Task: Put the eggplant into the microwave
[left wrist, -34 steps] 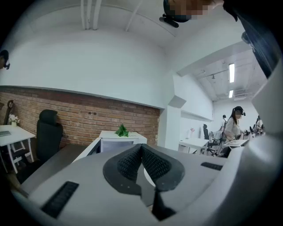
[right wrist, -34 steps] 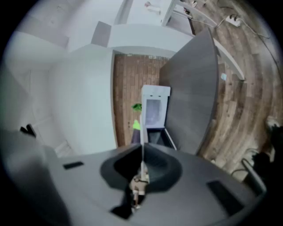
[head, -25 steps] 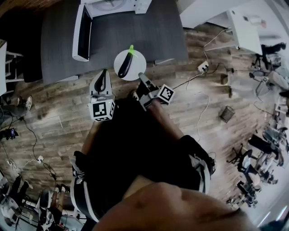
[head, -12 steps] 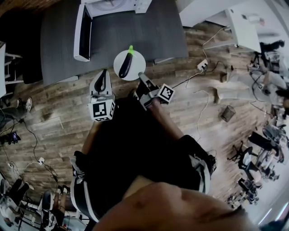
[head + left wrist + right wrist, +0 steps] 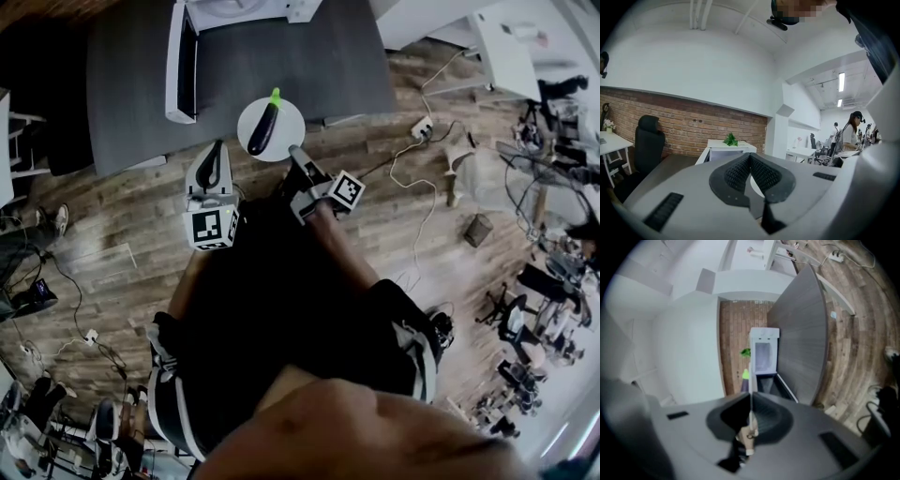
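Note:
A dark purple eggplant [image 5: 262, 131] with a green stem lies on a white plate [image 5: 281, 145] held level at the near edge of the grey table [image 5: 300, 66]. My right gripper [image 5: 295, 156] is shut on the plate's near rim; in the right gripper view the plate [image 5: 750, 380] shows edge-on between the jaws, with the eggplant's green tip [image 5: 746, 374] beyond. The white microwave [image 5: 234, 9] stands at the table's far side, its door [image 5: 180, 61] swung open. My left gripper [image 5: 214, 152] hovers left of the plate, shut and empty [image 5: 750, 157].
Cables and a power strip [image 5: 422, 129] lie on the wooden floor right of the table. A black office chair [image 5: 649, 140] and a white desk stand by the brick wall. People work at desks [image 5: 851, 136] far to the right.
The plate with the eggplant and my right gripper have edged slightly toward the table. The left gripper has barely moved.

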Motion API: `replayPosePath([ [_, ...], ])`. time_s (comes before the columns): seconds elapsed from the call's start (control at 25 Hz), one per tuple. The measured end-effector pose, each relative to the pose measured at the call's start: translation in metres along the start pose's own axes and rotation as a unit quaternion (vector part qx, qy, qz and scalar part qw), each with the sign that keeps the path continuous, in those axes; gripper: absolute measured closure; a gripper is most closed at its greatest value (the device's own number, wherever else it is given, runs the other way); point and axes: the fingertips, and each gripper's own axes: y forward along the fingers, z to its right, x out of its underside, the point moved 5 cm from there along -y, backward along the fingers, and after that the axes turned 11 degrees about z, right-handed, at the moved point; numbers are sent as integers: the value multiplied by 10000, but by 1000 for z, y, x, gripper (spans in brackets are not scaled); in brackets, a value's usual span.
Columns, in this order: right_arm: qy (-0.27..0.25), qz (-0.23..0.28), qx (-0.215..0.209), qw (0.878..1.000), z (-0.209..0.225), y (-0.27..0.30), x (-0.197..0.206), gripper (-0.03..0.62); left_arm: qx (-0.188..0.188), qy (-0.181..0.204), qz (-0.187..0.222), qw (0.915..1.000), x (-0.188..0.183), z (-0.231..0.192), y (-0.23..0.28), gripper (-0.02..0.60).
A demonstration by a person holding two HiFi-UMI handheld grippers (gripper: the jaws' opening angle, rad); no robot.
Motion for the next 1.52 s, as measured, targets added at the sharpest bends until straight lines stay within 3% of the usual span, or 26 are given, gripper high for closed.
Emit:
replayPosePath([
  [0.44,116,302,1,9995,8,6,33,556,372,-67,-5,9993,3,-21,-15,545],
  [0.64,126,296,16,9995,5,6,32,556,336,-95,2,9994,2,-22,-12,545],
  [1.08,129,112,-90,9998,2,45,2,556,114,-128,35,9998,6,-23,33,545],
  [1.52,-24,-116,-126,9999,1,110,-65,556,-136,-114,-73,9998,20,-22,117,545],
])
